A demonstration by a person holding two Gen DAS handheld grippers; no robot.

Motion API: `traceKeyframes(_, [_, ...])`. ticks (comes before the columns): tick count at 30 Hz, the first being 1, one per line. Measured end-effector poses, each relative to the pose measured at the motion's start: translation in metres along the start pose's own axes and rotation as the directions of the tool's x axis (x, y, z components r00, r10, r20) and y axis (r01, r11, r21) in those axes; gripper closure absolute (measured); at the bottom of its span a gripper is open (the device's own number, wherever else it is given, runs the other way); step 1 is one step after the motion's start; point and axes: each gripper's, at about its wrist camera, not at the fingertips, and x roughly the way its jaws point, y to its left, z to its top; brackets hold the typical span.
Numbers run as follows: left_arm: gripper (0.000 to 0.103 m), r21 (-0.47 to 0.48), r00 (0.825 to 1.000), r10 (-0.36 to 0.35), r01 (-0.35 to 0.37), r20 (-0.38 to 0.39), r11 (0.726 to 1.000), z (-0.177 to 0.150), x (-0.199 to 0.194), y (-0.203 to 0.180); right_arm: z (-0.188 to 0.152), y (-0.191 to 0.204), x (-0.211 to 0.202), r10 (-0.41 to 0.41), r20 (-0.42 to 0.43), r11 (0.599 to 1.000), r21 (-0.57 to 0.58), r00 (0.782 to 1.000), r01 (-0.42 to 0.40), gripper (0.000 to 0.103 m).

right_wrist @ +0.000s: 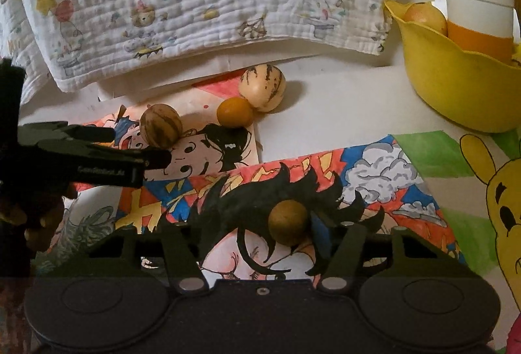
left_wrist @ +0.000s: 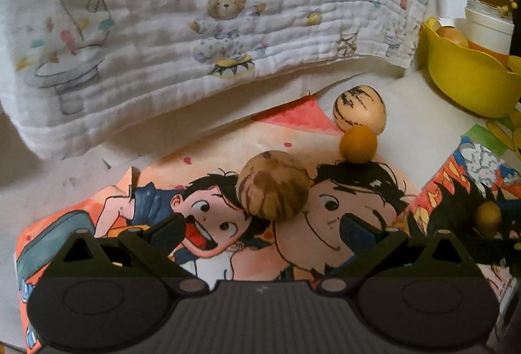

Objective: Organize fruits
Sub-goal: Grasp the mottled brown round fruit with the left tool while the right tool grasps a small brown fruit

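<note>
Reading any writing proved hard: pale lettering on the side of the left gripper [left_wrist: 260,230], seen from the right wrist view, was too blurred to make out, and the yellow block shapes in the comic-style drawing [right_wrist: 260,178] formed no legible word.

The left gripper's fingers stood wide and released, with a round brown-striped fruit [left_wrist: 273,184] lying just ahead of them, untouched, on a hand-coloured cartoon sheet [left_wrist: 211,223] of two dark-haired faces. Farther back, a smooth pale fruit with dark streaks [left_wrist: 359,109] touched a small glossy orange fruit [left_wrist: 358,144].

A small, dull olive-brown ball of a fruit [right_wrist: 288,222] sat between the right gripper's [right_wrist: 263,225] fingers on the black ink of the drawing. A blue pad [right_wrist: 317,223] was at its right side, but the other finger was lost against the black, so I could not tell whether it was grasped.

A yellow plastic bowl [right_wrist: 456,87] with a scalloped rim held a yellowish fruit [right_wrist: 423,17], with a white-and-orange cup [right_wrist: 478,15] behind it. A crinkled, quilted white blanket [left_wrist: 228,28] printed with bears and balloons hung at the back over the white tabletop [right_wrist: 342,119]. At the right edge lay a painted yellow bear picture [right_wrist: 501,191].
</note>
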Motion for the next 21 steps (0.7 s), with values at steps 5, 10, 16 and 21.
traceKeyframes(5, [0.001, -0.005, 1.0, 0.006, -0.006, 0.011, 1.0, 0.007, 0.008, 0.001, -0.002, 0.011, 0.001, -0.002, -0.001, 1.0, -0.03, 1.0, 0.002, 0.053])
traceKeyframes(10, [0.001, 0.01, 1.0, 0.008, -0.008, 0.024, 1.0, 0.011, 0.012, -0.001, -0.004, 0.022, 0.003, -0.007, 0.004, 0.996, -0.09, 1.0, 0.007, 0.063])
traceKeyframes(16, [0.006, 0.025, 1.0, 0.005, -0.006, 0.029, 1.0, 0.015, 0.016, -0.002, -0.003, 0.033, 0.01, -0.008, 0.012, 0.988, -0.156, 1.0, 0.009, 0.072])
traceKeyframes(21, [0.012, 0.009, 1.0, -0.022, 0.022, 0.006, 1.0, 0.016, 0.024, -0.001, -0.004, 0.037, 0.012, -0.007, 0.027, 0.986, -0.167, 1.0, 0.012, 0.073])
